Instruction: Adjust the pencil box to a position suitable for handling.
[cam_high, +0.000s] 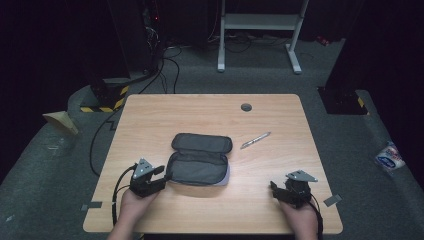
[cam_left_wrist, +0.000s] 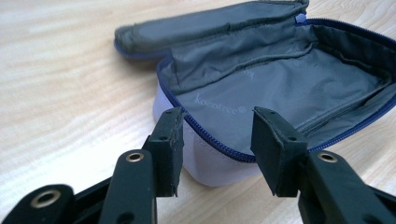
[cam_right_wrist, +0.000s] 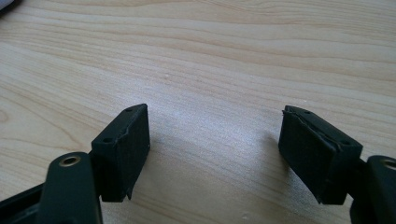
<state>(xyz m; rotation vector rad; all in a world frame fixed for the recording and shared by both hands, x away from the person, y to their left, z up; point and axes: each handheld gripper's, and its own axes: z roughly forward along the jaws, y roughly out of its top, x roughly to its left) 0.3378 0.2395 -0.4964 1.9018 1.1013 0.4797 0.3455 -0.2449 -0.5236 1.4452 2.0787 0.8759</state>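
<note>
The grey lining of the open pencil case (cam_left_wrist: 280, 88) is carrying pale printed lettering, something like "kocotree" with a small registered mark after it, showing faintly in the left gripper view just beyond the jaw tips. The left gripper (cam_left_wrist: 217, 135) is sitting with its jaws parted to a moderate gap and gripping nothing, and the near end of the case, with its blue zipper (cam_left_wrist: 210, 137) running along the rim and a pale lilac outer wall, is lying right in front of that gap, just beside the pads. From the high view, the left gripper (cam_high: 159, 172) is resting on the wooden table (cam_high: 150, 115), with the pencil case (cam_high: 200, 160) immediately to its right, lid flap folded back on the far side. A silver pen (cam_high: 255, 140) is lying beyond the case, off to the right of it and well apart from both tools. The right gripper (cam_high: 274, 188) is resting near the front right of the table, well apart from the case; in the right gripper view its jaws (cam_right_wrist: 215, 149) are standing wide open over bare wood grain, holding nothing.
</note>
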